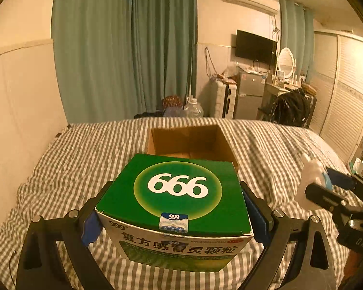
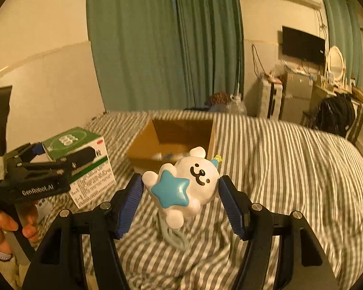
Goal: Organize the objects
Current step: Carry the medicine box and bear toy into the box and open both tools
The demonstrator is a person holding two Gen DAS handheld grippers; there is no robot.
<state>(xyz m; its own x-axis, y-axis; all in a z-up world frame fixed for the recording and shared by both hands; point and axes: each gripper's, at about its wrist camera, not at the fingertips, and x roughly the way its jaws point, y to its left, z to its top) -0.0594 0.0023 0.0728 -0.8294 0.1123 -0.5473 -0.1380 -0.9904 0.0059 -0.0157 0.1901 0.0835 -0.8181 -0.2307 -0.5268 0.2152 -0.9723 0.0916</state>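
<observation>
The green medicine box is squeezed by the left gripper and the white bear toy by the right gripper, both held near the cardboard box on the bed, likely to be dropped in.

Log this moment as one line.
left gripper: shut on green medicine box | right gripper: shut on white bear toy | open cardboard box: ahead on striped bed

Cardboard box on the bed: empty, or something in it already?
Not empty. The right wrist view shows pale items on the floor of the open cardboard box, too blurred to identify.
</observation>
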